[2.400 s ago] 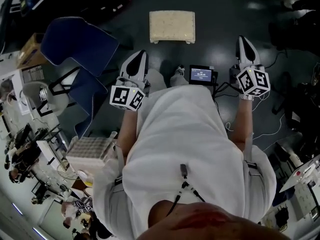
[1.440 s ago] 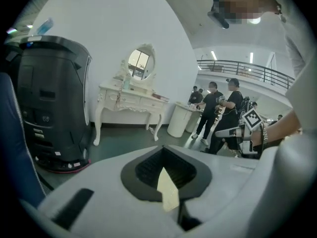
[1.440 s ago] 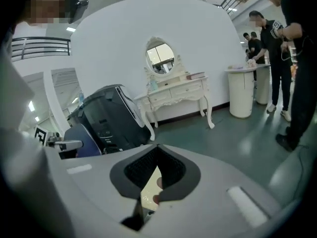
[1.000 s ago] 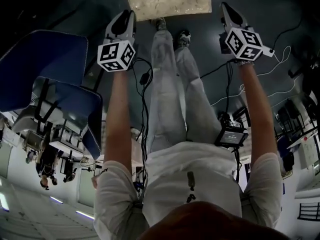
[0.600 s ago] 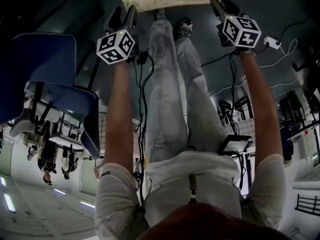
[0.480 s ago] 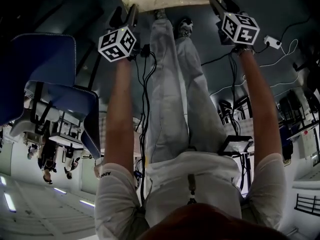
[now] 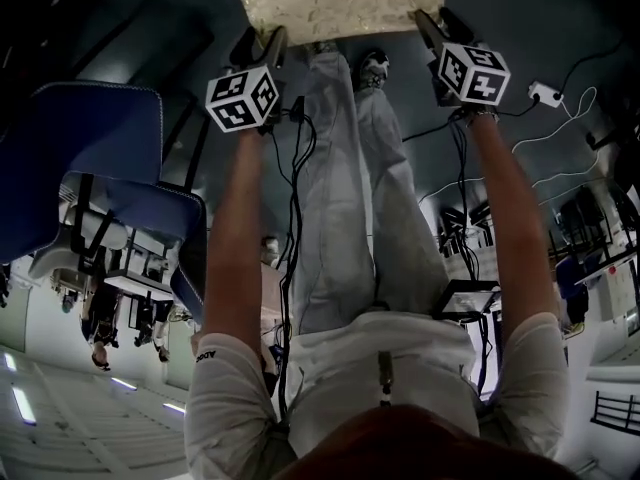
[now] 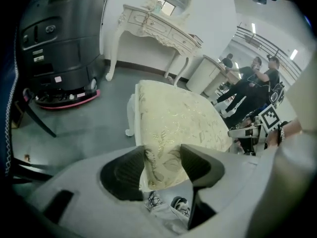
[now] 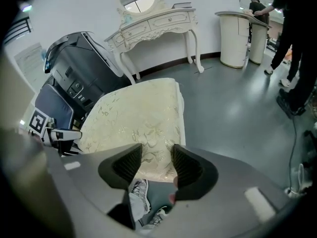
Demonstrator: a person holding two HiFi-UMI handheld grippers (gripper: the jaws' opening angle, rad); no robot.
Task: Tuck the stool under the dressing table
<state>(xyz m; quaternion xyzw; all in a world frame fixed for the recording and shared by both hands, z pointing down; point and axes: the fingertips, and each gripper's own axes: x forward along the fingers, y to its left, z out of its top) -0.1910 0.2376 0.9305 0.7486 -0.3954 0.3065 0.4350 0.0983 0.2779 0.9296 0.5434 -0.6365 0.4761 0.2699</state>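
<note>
The stool [image 7: 340, 3] has a cream patterned cushion and white legs, and stands on the dark floor at the top of the head view. My left gripper [image 7: 262, 40] is at its near left corner. My right gripper [image 7: 430, 20] is at its near right corner. In the left gripper view the jaws of the left gripper [image 8: 162, 157] stand wide apart with the corner of the cushion [image 8: 173, 118] between them. The right gripper [image 9: 156, 157] is open the same way around the cushion's edge [image 9: 138, 113]. The white dressing table [image 8: 158, 26] [image 9: 158, 21] stands against the wall beyond the stool.
Blue chairs [image 7: 90, 138] stand to the left of the person. A black machine [image 8: 59, 38] [image 9: 74, 68] sits beside the dressing table. Cables and a plug strip [image 7: 545, 93] lie on the floor at the right. People [image 8: 257, 78] and a round white counter [image 9: 237, 31] are farther off.
Both grippers have dropped to the stool's near edge and their jaws have opened wide, now straddling the cushion's corners. The stool stands where it was.
</note>
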